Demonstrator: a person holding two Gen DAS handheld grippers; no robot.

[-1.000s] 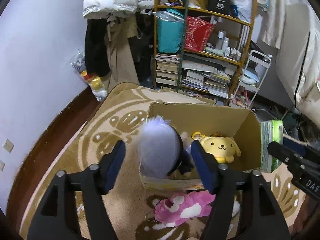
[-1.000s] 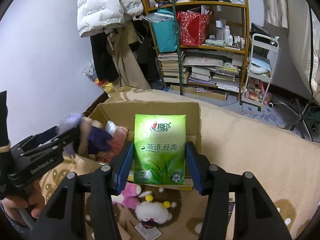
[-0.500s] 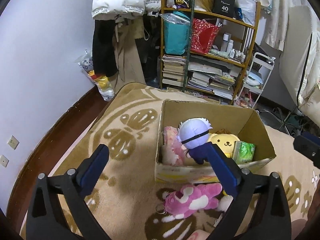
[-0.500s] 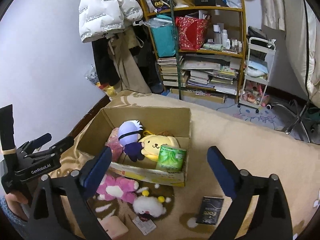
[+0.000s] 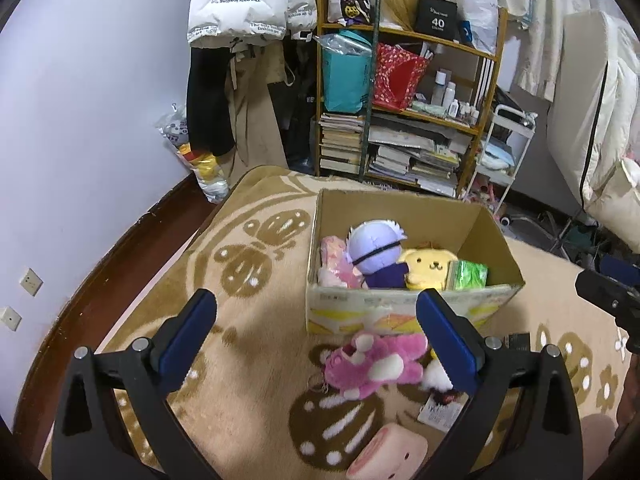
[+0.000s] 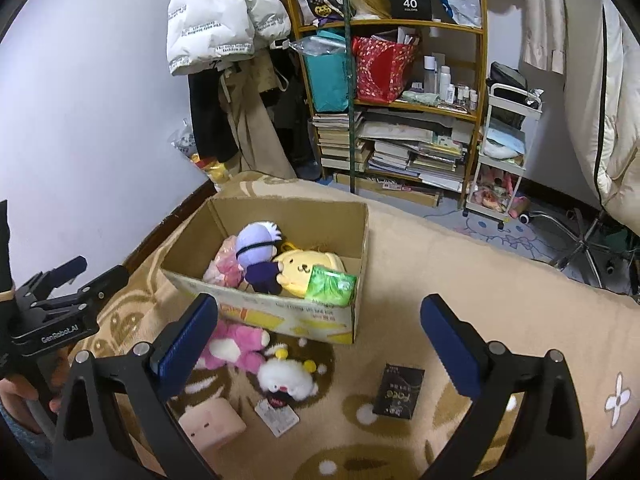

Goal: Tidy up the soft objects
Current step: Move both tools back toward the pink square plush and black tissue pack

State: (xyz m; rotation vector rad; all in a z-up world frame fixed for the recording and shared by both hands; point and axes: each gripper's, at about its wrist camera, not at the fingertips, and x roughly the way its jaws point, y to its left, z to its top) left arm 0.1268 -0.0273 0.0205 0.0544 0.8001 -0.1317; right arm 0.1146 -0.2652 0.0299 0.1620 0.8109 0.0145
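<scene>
both your grippers stand wide and empty, jaws just opened. the pink plush [image 5: 374, 364] lies on the rug against the near wall of the cardboard box [image 5: 408, 312], just ahead of the left gripper [image 5: 316, 344], long axis across your view. the right gripper [image 6: 320, 348] is nearer the white fluffy toy [image 6: 286, 378]; the pink cushion [image 6: 212, 426] sits closest, and the black packet [image 6: 399, 390] is clear of both.

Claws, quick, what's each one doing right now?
Left claw: open, holding nothing; jaws have just been opening.
Right claw: open, holding nothing; jaws have just been opening.
</scene>
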